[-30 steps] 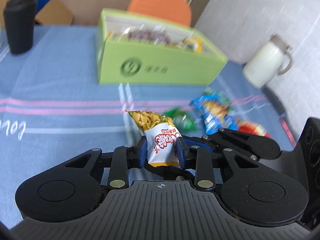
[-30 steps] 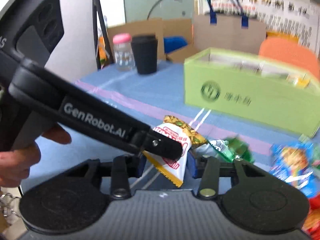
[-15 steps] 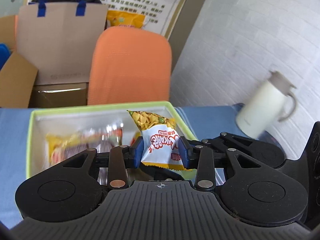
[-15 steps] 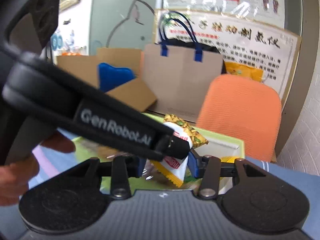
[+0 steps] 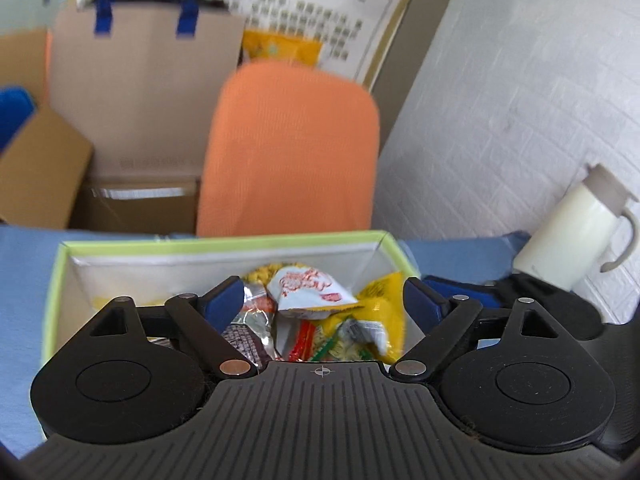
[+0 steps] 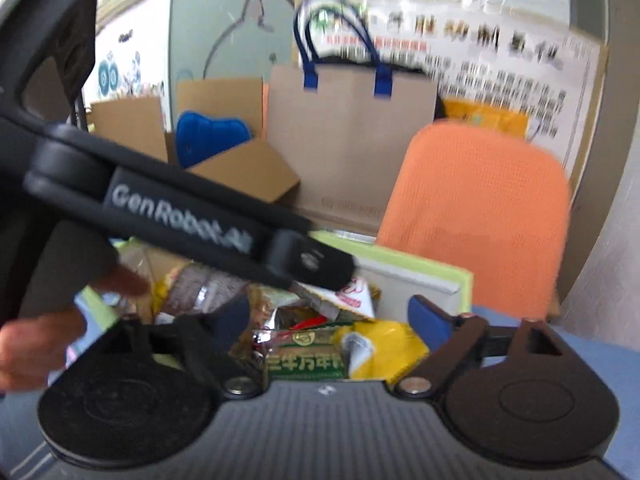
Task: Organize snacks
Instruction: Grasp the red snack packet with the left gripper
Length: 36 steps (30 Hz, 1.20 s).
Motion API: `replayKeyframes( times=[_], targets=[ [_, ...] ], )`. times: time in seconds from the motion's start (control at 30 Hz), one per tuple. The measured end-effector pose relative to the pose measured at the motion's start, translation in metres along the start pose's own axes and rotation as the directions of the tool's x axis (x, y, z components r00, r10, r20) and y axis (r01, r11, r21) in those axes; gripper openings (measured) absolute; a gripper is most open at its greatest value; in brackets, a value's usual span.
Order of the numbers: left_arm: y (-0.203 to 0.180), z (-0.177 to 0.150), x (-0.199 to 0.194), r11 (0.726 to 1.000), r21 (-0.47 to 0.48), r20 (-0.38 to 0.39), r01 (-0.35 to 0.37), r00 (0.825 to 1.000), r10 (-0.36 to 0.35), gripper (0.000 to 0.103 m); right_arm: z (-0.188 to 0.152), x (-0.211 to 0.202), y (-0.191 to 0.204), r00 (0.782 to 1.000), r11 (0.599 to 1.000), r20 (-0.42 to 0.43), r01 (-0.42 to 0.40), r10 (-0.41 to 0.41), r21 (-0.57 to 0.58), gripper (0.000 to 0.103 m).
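A light green box (image 5: pixel 224 240) on the blue tablecloth holds several snack packets. The white and yellow snack packet (image 5: pixel 308 286) lies loose in it among the others. My left gripper (image 5: pixel 324 300) is open and empty just above the box. My right gripper (image 6: pixel 328 316) is also open and empty over the same box (image 6: pixel 424 270), where a green packet (image 6: pixel 306 354) and a yellow packet (image 6: pixel 384 348) show. The left gripper's body (image 6: pixel 180 220) crosses the right wrist view.
An orange chair back (image 5: pixel 292 148) stands behind the box. A white jug (image 5: pixel 576 240) stands on the table at the right by the wall. A brown paper bag with blue handles (image 5: pixel 148 80) and cardboard boxes (image 5: pixel 36 172) stand behind.
Both grippers carried the white and yellow packet from the table up over the green box, then opened. The packet has dropped into the box.
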<state>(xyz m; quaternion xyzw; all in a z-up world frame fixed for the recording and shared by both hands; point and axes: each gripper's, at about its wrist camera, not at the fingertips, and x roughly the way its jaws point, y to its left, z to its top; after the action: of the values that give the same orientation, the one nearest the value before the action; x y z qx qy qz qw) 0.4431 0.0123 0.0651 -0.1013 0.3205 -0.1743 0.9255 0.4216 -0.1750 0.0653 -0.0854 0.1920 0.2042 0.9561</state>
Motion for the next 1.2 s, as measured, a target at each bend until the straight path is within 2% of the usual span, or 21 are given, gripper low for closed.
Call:
replayKeyframes(
  times=[0.13,0.2,0.27,0.4,0.53,0.63,0.77,0.97,1.2],
  targets=[
    [-0.013,-0.018,-0.046,0.999,-0.013,0.053,0.048,0.998,-0.047,0.08,-0.008,-0.065,0.008,0.996,0.999,0.084,0.041,-0.041,0.004,0.093],
    [-0.022,-0.036,-0.068,0.998,-0.021,0.068,0.067,0.995,-0.066,0.085,-0.021,-0.099,0.013,0.993,0.998,0.109,0.05,-0.053,0.028,0.093],
    [-0.03,-0.059,-0.085,0.995,-0.03,0.07,0.09,0.994,-0.088,0.085,-0.039,-0.127,0.018,0.991,0.996,0.117,0.06,-0.068,0.064,0.093],
    [-0.049,-0.114,-0.099,0.991,-0.045,0.017,0.124,0.992,-0.124,0.085,-0.084,-0.171,0.031,0.987,0.986,0.096,0.115,-0.126,0.119,0.093],
    [-0.064,-0.165,-0.101,0.993,-0.064,-0.044,0.104,0.993,-0.107,0.085,-0.129,-0.2,0.044,0.982,0.969,0.036,0.175,-0.184,0.175,0.093],
    [-0.07,-0.188,-0.098,0.991,-0.094,-0.088,0.091,0.991,-0.099,0.085,-0.159,-0.21,0.052,0.98,0.956,-0.011,0.195,-0.197,0.218,0.093],
    [-0.074,-0.195,-0.092,0.984,-0.139,-0.146,0.112,0.98,-0.132,0.084,-0.183,-0.204,0.059,0.985,0.958,-0.073,0.169,-0.156,0.232,0.093],
    [-0.083,-0.198,-0.085,0.978,-0.169,-0.18,0.125,0.971,-0.155,0.084,-0.194,-0.186,0.056,0.989,0.96,-0.097,0.132,-0.111,0.248,0.093],
    [-0.086,-0.196,-0.079,0.977,-0.173,-0.191,0.121,0.969,-0.154,0.084,-0.203,-0.198,0.031,0.979,0.937,-0.109,0.197,-0.172,0.29,0.092]
  ],
)
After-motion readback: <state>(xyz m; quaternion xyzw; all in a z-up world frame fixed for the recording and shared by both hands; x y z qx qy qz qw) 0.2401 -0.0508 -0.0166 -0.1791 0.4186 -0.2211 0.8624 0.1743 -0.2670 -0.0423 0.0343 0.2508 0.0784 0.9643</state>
